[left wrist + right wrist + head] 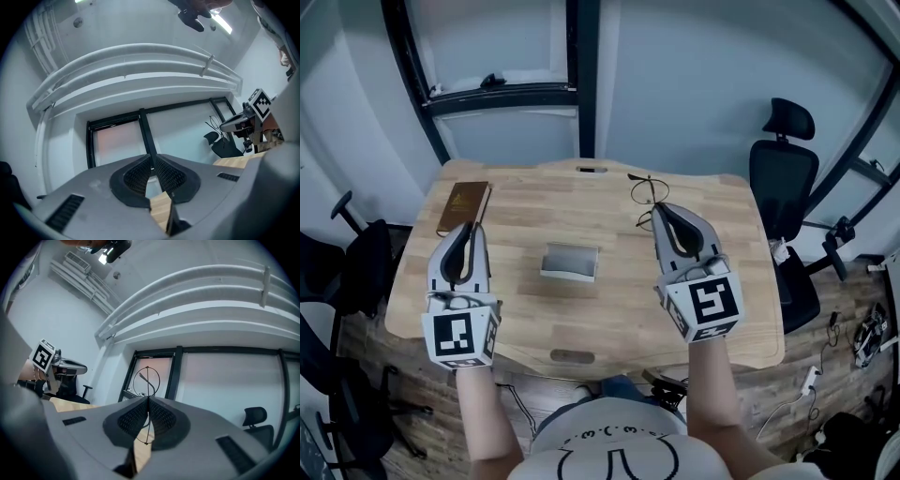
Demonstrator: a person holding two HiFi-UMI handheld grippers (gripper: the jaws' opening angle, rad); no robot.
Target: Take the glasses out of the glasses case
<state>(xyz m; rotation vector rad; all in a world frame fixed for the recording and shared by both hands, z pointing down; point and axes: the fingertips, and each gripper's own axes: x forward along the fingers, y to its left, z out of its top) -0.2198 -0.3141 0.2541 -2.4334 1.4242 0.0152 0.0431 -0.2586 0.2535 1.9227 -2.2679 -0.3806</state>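
Glasses (pixel 645 190) clamped in right hand-held gripper (pixel 662 210); left hand-held gripper (pixel 472 228) clenched, empty.
Risk: thin wire frame slips from the pinch, falling right of glasses case (pixel 570 262).

Open wood runs on every side of the grey glasses case (pixel 570 262) at the middle of the table (pixel 609 323), leaving lanes to it from left, right and the near edge. The left gripper (pixel 472 228), jaws closed on nothing, hangs over the left strip. In the head view its tips overlap a brown flat object (pixel 464 202), possibly a book. The right gripper (pixel 657 209), clamped on wire glasses (pixel 148 380), fills the air over the far-right part. An office chair (pixel 783 164) crowds the table's right side, and a dark chair (pixel 358 262) its left.
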